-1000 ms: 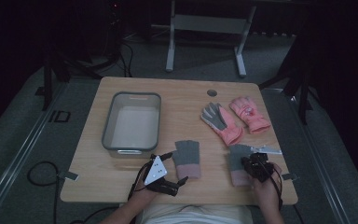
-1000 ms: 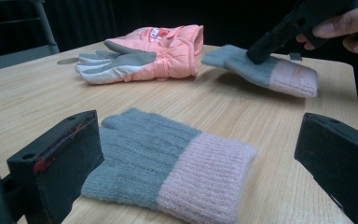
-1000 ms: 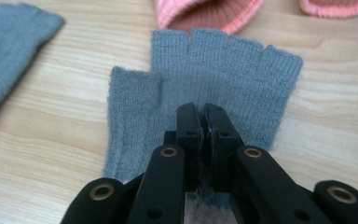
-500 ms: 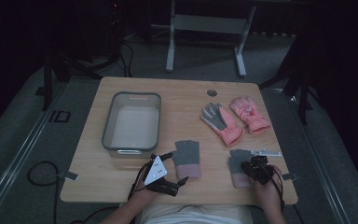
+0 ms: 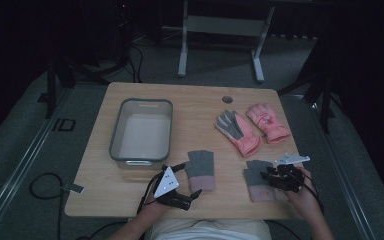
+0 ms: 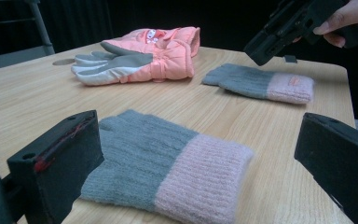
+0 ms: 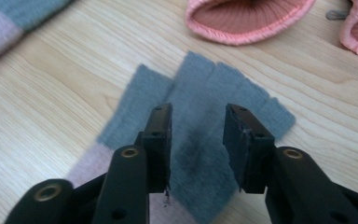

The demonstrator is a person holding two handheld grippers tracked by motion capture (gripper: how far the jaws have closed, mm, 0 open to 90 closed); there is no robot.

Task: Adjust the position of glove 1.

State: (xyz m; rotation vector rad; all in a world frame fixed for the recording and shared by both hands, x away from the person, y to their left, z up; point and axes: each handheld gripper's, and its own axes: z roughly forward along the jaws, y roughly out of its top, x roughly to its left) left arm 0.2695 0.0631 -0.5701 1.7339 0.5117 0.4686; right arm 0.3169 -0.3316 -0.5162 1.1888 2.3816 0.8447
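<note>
While the right gripper has just been opening above the grey-and-pink knit glove, released, the left gripper gapes wide around its twin, gripping nothing.

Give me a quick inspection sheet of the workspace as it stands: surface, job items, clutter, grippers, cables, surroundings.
Surface: wooden table, a round hole near the far edge.
Job's things: two grey knit gloves with pink cuffs, left knit glove and right knit glove, flat near the front edge; grey bin at left, nothing seen inside.
Clutter: two pink padded gloves side by side at far right.
Grippers: left gripper open, jaws either side of the left knit glove's cuff; right gripper just above the right knit glove, jaws just opening, glove lying flat below them.
Cables: black cable on the floor at left.
Surroundings: grey floor mat, metal frame beyond, dark room.
</note>
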